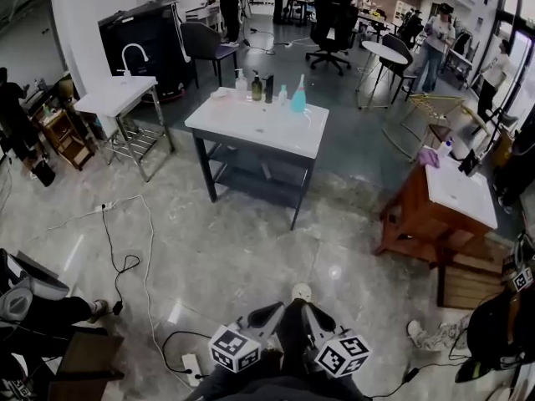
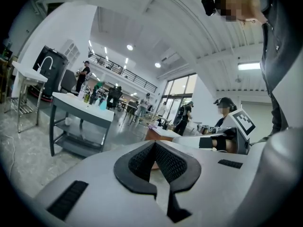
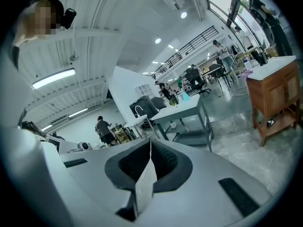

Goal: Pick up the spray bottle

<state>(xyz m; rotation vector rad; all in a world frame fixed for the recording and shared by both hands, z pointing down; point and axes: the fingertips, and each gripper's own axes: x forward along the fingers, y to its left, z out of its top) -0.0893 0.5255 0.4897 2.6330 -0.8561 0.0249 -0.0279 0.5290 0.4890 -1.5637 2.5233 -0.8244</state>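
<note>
A teal spray bottle [image 1: 298, 97] stands upright at the far edge of a white-topped table [image 1: 259, 128], in a row with a few other bottles [image 1: 255, 87]. The table is well ahead of me across the floor. Both grippers are low at the bottom of the head view, side by side and far from the table. My left gripper [image 1: 266, 314] is shut with nothing in it, its pads meeting at the tip [image 2: 154, 142]. My right gripper [image 1: 316, 316] is shut and holds nothing either [image 3: 150, 143]. The bottle shows small in the left gripper view [image 2: 102, 104] and in the right gripper view [image 3: 185, 96].
A wooden cabinet with a white top [image 1: 468, 199] stands at the right. At the left is a sink stand [image 1: 117, 98]. Cables [image 1: 125, 266] and a power strip [image 1: 191, 366] lie on the shiny floor. Office chairs [image 1: 330, 23], a round table [image 1: 384, 53] and people are at the back.
</note>
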